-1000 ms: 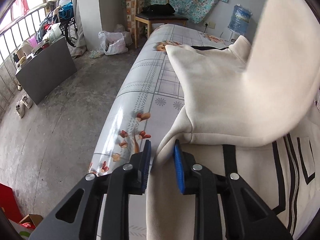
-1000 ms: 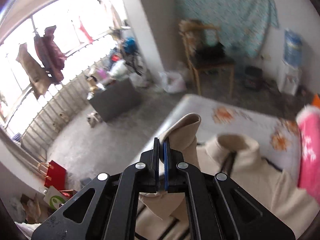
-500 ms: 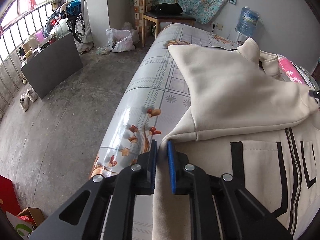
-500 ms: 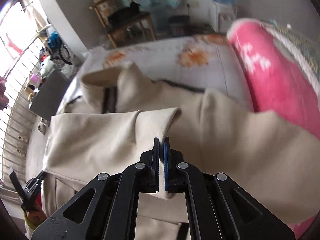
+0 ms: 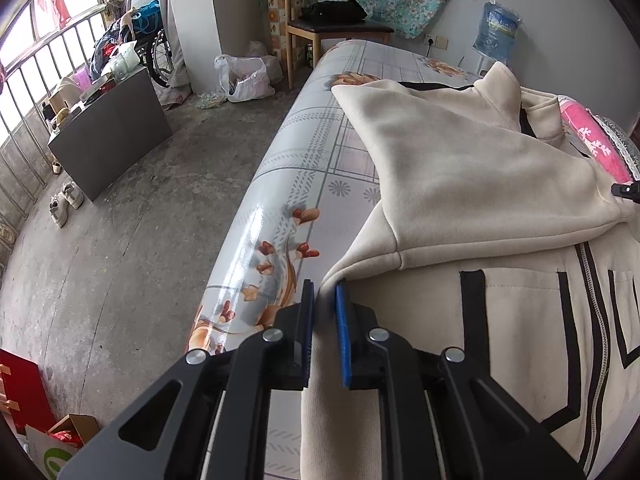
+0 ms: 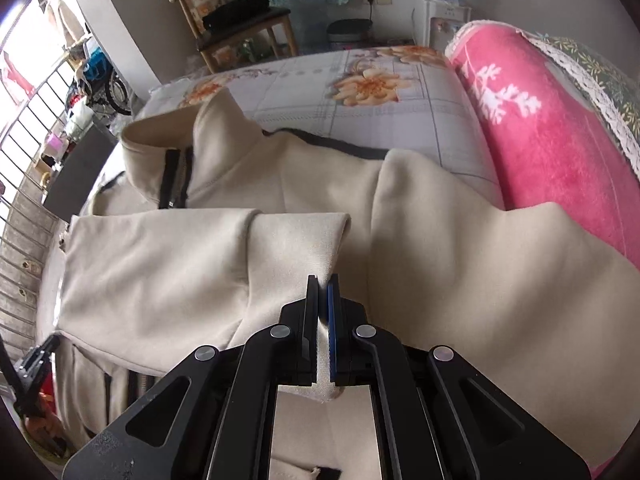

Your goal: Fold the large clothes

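Left wrist view shows my left gripper (image 5: 325,300) pinching the side edge of the cream jacket (image 5: 500,320), which lies flat on the flowery table (image 5: 304,168); its jaws have just been closing on that cloth. From the right wrist view, my right gripper (image 6: 322,296) is squeezed tight on the sleeve (image 6: 160,264), laid across the jacket's front, near the pink blanket (image 6: 540,120).

One cream zip-up jacket with black stripes (image 5: 480,184) lies on one floral-printed bed (image 5: 304,168). Right of it sits one rolled pink blanket (image 6: 560,128). Far off stand one wooden chair (image 5: 332,28) and one blue water bottle (image 5: 498,32). Two pale shoes (image 5: 66,200) wait on the left floor.
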Demonstrator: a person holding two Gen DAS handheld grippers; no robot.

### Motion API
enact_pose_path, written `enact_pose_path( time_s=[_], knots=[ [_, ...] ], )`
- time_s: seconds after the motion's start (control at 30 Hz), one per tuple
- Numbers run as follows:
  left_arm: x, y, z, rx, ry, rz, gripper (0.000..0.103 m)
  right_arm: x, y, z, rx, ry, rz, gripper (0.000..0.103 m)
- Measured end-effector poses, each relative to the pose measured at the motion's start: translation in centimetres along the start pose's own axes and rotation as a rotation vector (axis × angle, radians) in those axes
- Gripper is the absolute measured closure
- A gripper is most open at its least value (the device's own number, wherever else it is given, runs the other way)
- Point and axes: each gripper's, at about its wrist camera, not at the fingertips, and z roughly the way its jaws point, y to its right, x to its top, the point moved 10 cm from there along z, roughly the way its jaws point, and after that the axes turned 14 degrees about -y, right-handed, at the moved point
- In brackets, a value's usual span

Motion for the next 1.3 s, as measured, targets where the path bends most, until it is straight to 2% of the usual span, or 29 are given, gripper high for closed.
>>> enact_pose_path(
  time_s=[0.13, 0.23, 0.27, 0.37, 0.5, 0.6, 0.67, 0.8, 0.87, 0.93, 1.03, 1.23, 1.3],
  knots=[
    [-0.2, 0.2, -0.6, -0.024, 0.005, 0.007, 0.09, -0.6, 0.5, 1.3, -0.054, -0.016, -0.009, 0.098],
    [-0.3, 0.1, -2.3, -0.069, 0.013, 0.006, 0.09, -0.9, 0.7, -0.8, -0.164, 0.022, -0.013, 0.092],
    [-0.3, -0.1, -3.1, -0.077, 0.025, 0.006, 0.088, -0.8, 0.3, -1.7, -0.166, 0.046, -0.026, 0.088],
    [-0.2, -0.3, -5.5, -0.099, 0.057, 0.007, 0.083, -1.0, -2.4, -3.3, -0.101, 0.086, -0.091, 0.081],
    [0.3, 0.6, -7.1, -0.171, 0.062, -0.005, 0.074, -2.2, -6.2, -1.3, -0.073, 0.049, -0.205, 0.074],
    [1.0, 2.1, -7.3, -0.217, 0.046, -0.008, 0.062, -3.9, -6.8, 1.3, -0.121, -0.002, -0.246, 0.07],
    [1.6, 3.4, -7.1, -0.232, 0.041, 0.007, 0.054, -4.9, -6.6, 2.0, -0.154, 0.004, -0.258, 0.07],
    [3.5, 6.4, -6.4, -0.216, 0.036, 0.064, 0.04, -5.9, -6.2, 0.6, -0.15, 0.004, -0.244, 0.064],
    [4.4, 8.2, -5.6, -0.188, 0.033, 0.105, 0.03, -6.6, -5.6, -0.7, -0.129, 0.01, -0.222, 0.054],
    [5.4, 9.7, -4.3, -0.151, 0.026, 0.14, 0.026, -7.5, -4.8, -2.2, -0.099, 0.018, -0.19, 0.05],
    [6.4, 11.6, -1.8, -0.106, -0.008, 0.164, 0.025, -9.0, -2.5, -4.5, -0.058, 0.036, -0.118, 0.041],
    [7.0, 13.6, 2.8, -0.016, -0.067, 0.213, 0.024, -13.5, 4.6, -7.9, -0.063, 0.058, 0.064, 0.035],
    [7.0, 13.6, 3.0, -0.005, -0.04, 0.218, 0.019, -15.4, 7.6, -8.6, -0.055, 0.06, 0.152, 0.035]
  ],
)
